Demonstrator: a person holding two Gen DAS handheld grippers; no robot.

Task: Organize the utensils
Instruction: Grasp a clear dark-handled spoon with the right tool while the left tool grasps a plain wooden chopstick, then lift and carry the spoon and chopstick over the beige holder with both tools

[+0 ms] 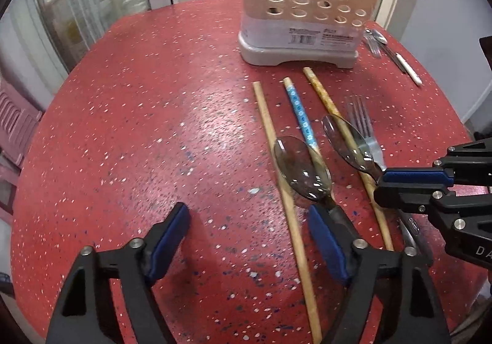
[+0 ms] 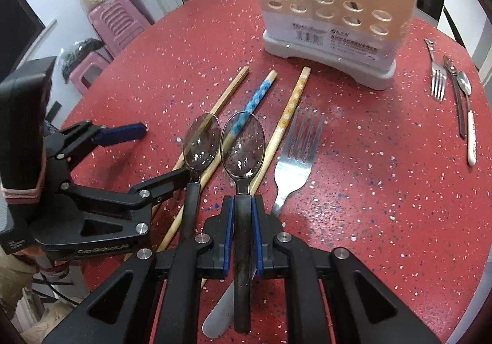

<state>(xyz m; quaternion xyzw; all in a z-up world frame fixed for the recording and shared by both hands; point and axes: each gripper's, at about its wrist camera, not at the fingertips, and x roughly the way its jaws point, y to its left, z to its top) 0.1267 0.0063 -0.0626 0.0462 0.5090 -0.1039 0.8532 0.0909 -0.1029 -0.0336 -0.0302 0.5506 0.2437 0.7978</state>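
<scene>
Right tongs [image 2: 243, 221] clamping spoon [image 2: 243, 144], left tongs [image 1: 246, 239] spread

Utensils spread before the holder [image 2: 329, 33] on the surface [image 2: 384, 190].
Three chopsticks [image 2: 290, 107] side by side ahead of holder; two spoons [image 2: 243, 144] overlying their near ends; fork [image 2: 295, 153] just right of them; second fork [image 2: 438, 79], spoon and knife well apart, far right.
</scene>
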